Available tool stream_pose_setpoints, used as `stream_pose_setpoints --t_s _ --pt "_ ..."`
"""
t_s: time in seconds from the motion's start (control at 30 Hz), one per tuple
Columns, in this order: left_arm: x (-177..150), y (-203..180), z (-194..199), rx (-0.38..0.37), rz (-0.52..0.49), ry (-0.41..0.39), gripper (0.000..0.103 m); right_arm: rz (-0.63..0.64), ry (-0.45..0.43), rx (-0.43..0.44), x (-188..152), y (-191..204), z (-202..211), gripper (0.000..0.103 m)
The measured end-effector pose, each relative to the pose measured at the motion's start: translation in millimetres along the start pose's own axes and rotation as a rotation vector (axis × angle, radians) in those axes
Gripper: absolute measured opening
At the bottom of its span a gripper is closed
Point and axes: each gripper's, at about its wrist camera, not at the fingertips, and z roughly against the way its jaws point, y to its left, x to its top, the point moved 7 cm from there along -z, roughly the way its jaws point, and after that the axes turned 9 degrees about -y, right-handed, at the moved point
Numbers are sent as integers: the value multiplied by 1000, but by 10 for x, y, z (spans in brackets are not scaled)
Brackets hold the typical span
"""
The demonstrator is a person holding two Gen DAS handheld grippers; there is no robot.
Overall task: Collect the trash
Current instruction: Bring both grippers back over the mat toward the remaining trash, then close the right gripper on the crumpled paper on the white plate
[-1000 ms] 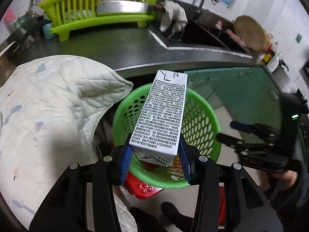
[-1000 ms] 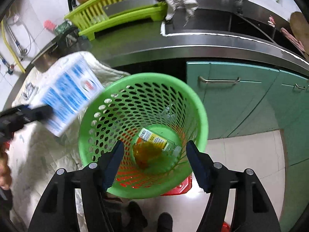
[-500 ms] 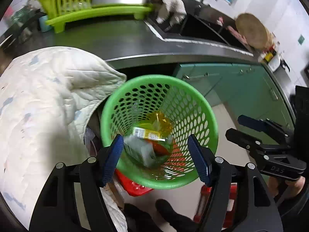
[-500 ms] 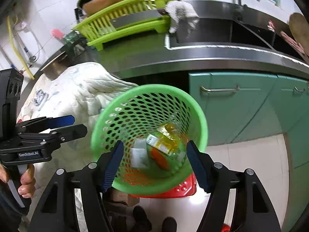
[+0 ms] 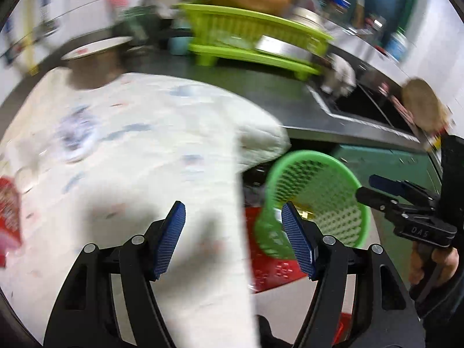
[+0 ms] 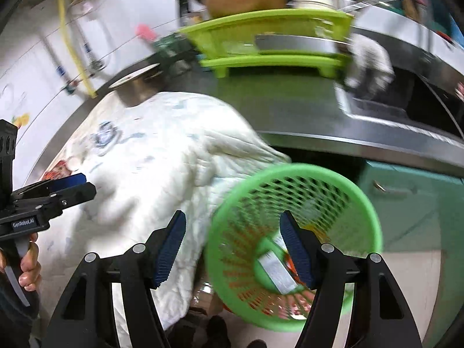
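Observation:
A green perforated trash basket (image 6: 293,217) stands on the floor beside the cloth-covered table; it also shows in the left wrist view (image 5: 319,191). A white carton (image 6: 275,269) and a yellow bottle lie at its bottom. My left gripper (image 5: 235,243) is open and empty over the edge of the white quilted cloth (image 5: 130,159). My right gripper (image 6: 232,246) is open and empty above the basket's left rim. A red wrapper (image 5: 8,217) lies on the cloth at far left. Both views are blurred by motion.
A lime dish rack (image 5: 249,34) with a metal tray stands on the steel counter (image 6: 290,110). A sink (image 5: 365,107) with a rag lies to the right. Teal cabinet doors (image 6: 406,197) are behind the basket. A red stool (image 5: 272,266) sits under it.
The left gripper opened and dropped the white carton into the basket, then swung left over the cloth. The right gripper also swung left, so the basket now sits to the right.

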Motion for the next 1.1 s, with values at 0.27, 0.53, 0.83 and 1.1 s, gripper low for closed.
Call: stream_pose_setpoints --t_s 0.27,0.53,0.83,1.1 --pt "-19 1014 394 150 135 -45 68 86 26 166 329 907 -477 65" --pt "-197 1759 705 261 257 -68 68 158 60 312 619 1831 -983 64" --pt "-423 2290 1036 353 376 -109 68 153 83 430 900 2644 -1576 58" --pt "-564 2693 1162 407 472 -133 68 162 94 396 1046 2959 -2106 54"
